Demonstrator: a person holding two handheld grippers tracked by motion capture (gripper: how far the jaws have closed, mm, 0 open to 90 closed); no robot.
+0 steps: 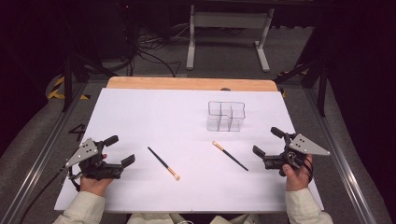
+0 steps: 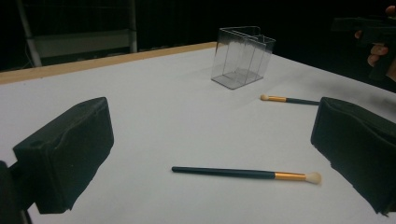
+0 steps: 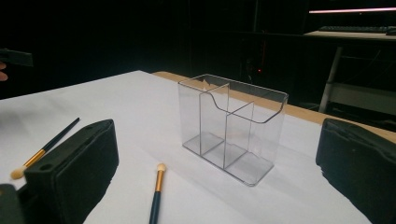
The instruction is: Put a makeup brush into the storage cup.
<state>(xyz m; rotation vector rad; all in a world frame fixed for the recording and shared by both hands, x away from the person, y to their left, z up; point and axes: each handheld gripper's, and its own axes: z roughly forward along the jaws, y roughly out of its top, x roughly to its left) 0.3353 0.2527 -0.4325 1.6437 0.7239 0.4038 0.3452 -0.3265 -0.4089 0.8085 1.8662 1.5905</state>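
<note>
White surface (image 1: 140, 116) is sitting in a dark room, two brushes lying near a clear organizer (image 1: 226, 116). Left claw (image 1: 117, 151) and right claw (image 1: 267, 142) are both hanging wide open, gripping nothing.

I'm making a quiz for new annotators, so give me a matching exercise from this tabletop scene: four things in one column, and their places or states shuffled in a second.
Things:
1. clear organizer
2. left brush
3. right brush
4. left gripper

Places or states:
A. lies flat, bristle end toward the person
B. stands upright, empty, toward the far side of the white table
C. fingers open, nothing between them
D. lies flat, bristle end toward the far side

Pairs: 1-B, 2-A, 3-D, 4-C
</note>
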